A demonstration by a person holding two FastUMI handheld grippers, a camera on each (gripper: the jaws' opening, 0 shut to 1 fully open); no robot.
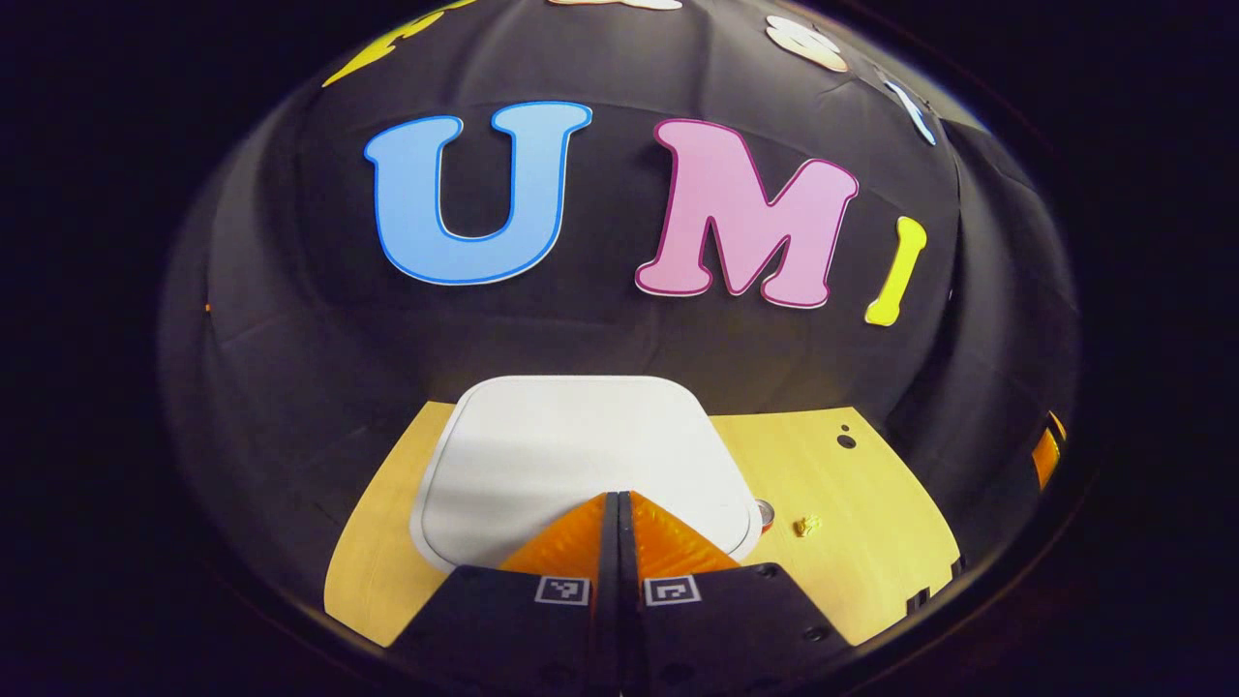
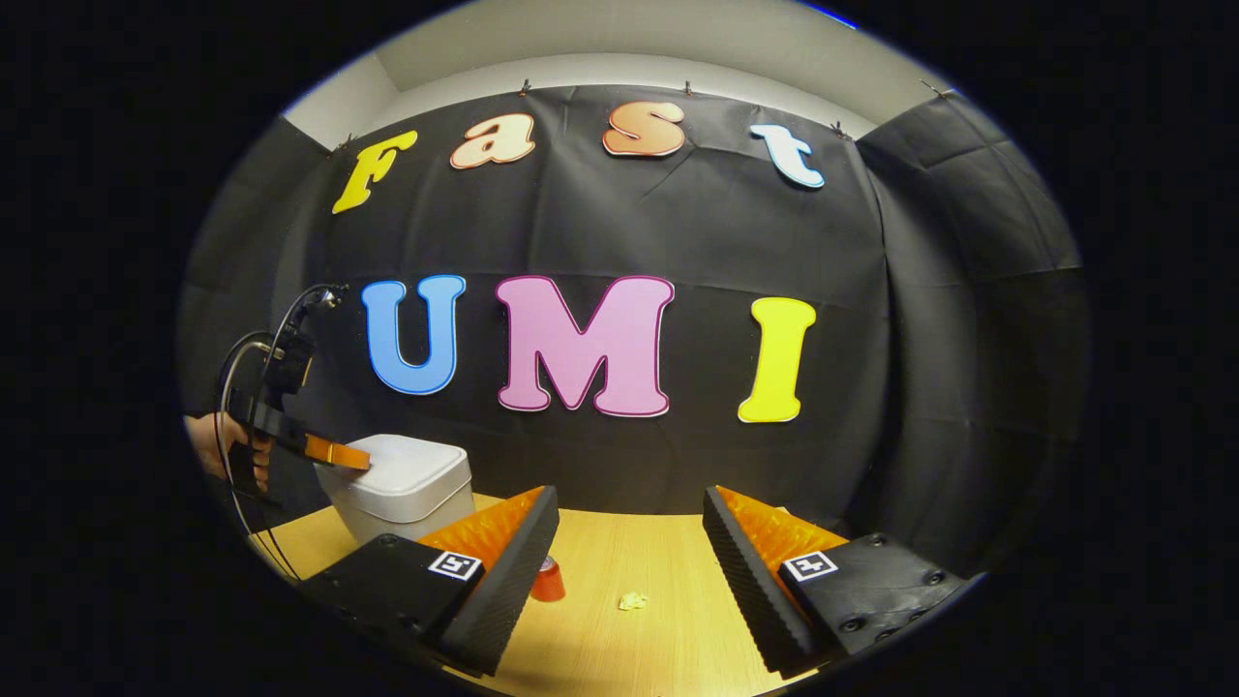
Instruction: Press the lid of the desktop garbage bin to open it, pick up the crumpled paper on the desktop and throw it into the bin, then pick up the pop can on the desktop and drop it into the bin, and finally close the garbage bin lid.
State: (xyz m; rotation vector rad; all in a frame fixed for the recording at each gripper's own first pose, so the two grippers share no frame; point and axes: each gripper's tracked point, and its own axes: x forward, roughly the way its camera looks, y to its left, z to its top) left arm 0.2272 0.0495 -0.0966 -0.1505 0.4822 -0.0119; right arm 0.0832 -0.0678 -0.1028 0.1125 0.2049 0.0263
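Light wood desktop (image 2: 668, 620) across bottom of right gripper view, smooth, pale grain; black cloth wall behind, pale ceiling strip at top. Same desktop (image 1: 852, 542) lower right in left gripper view, small dark holes near its far edge.

Left gripper (image 1: 618, 503) bottom centre of left gripper view, jaws clenched together, nothing between them, tips over near edge of bin lid (image 1: 581, 455); contact with lid likely, cannot tell for sure. Lid white, smooth plastic, rounded-square, down on the bin. Seen from far in right gripper view, left gripper (image 2: 360, 457) at mid left, held by a hand (image 2: 215, 443), cables looping above, tip on top of garbage bin (image 2: 402, 489), boxy white body with rounded corners.

Right gripper (image 2: 629, 542) bottom centre of right gripper view, jaws released wide, holding nothing, ridged inner faces, above the desktop.

Crumpled paper (image 2: 633, 601) small, yellowish, wrinkled, lower centre between the open jaws, on the wood; also lower right in left gripper view (image 1: 806, 526). Pop can (image 2: 548, 581) red, cylindrical, partly hidden behind the left finger; rim peeking beside lid (image 1: 765, 513).
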